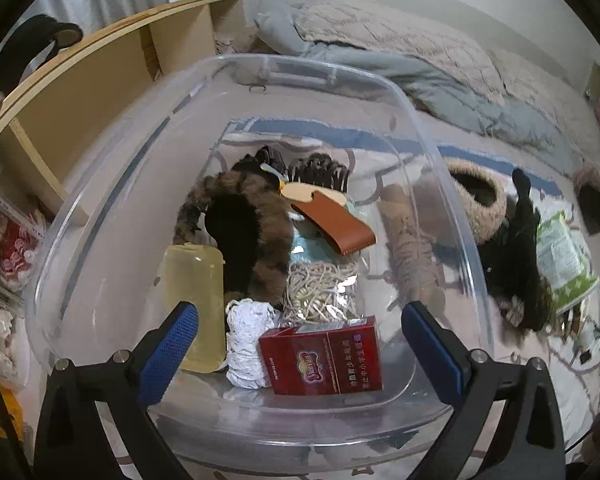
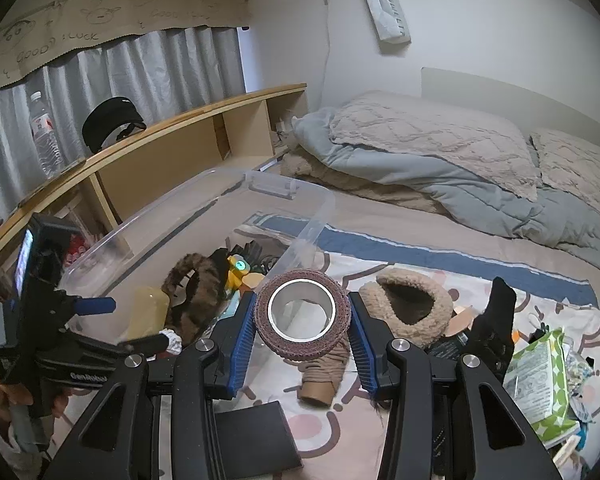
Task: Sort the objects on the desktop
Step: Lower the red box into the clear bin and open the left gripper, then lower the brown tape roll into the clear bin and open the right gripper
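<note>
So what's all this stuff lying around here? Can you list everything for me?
clear bin: 1, transparent, on the bed
red box: 1, red, in bin, near corner
white lace roll: 1, white, in bin beside red box
yellowish bottle: 1, pale yellow, in bin, left
furry headband: 1, brown, in bin, middle
leather case: 1, tan, in bin
cord bundle: 1, cream, in bin
tape roll: 1, maroon, between right gripper's pads
fuzzy slipper: 1, beige, on bed
wipes pack: 1, green-white, on bed, right
water bottle: 1, clear, on shelf
left gripper: open, over bin
right gripper: shut on tape roll
</note>
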{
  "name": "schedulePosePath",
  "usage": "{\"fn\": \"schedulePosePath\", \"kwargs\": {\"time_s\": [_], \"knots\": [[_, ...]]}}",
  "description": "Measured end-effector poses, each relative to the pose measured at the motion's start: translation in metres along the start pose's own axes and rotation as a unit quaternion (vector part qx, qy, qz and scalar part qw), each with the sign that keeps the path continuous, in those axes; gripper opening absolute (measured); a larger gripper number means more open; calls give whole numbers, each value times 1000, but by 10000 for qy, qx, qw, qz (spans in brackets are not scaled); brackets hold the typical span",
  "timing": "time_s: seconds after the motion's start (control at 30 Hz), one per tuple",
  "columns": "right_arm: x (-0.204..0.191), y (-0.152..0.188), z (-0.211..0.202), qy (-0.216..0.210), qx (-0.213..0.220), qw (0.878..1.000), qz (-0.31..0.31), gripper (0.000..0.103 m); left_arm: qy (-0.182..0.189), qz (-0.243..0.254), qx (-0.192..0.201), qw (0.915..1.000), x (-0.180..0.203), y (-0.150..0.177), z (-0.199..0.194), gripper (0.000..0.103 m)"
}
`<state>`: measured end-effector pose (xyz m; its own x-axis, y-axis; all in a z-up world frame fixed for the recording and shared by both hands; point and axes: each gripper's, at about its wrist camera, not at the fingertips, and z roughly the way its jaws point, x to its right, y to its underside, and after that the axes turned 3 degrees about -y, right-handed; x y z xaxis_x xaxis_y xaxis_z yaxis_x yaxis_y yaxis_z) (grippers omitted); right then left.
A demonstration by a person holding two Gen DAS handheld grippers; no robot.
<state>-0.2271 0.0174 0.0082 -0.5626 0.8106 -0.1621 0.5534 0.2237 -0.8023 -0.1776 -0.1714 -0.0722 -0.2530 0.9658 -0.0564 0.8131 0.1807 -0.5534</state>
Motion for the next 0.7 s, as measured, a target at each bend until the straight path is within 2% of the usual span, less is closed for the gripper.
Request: {"fn": "schedulePosePath", "kwargs": {"time_s": [0.17, 0.37, 0.53, 0.7], "knots": [[-7, -4, 6, -170, 6, 9999, -22, 45, 50, -358, 355, 9987, -10, -5, -17, 102], [-26, -18, 24, -532, -76, 9985, -60, 45, -75, -646, 836, 9944, -20, -6, -39, 102], [-41, -25, 48, -832, -325, 9960, -33, 45, -224, -753, 1082, 9910, -26, -1, -51, 102], [-50, -22, 73, -852, -619, 9944, -84, 45, -350, -862, 1354, 9864, -36, 4, -59, 102]]}}
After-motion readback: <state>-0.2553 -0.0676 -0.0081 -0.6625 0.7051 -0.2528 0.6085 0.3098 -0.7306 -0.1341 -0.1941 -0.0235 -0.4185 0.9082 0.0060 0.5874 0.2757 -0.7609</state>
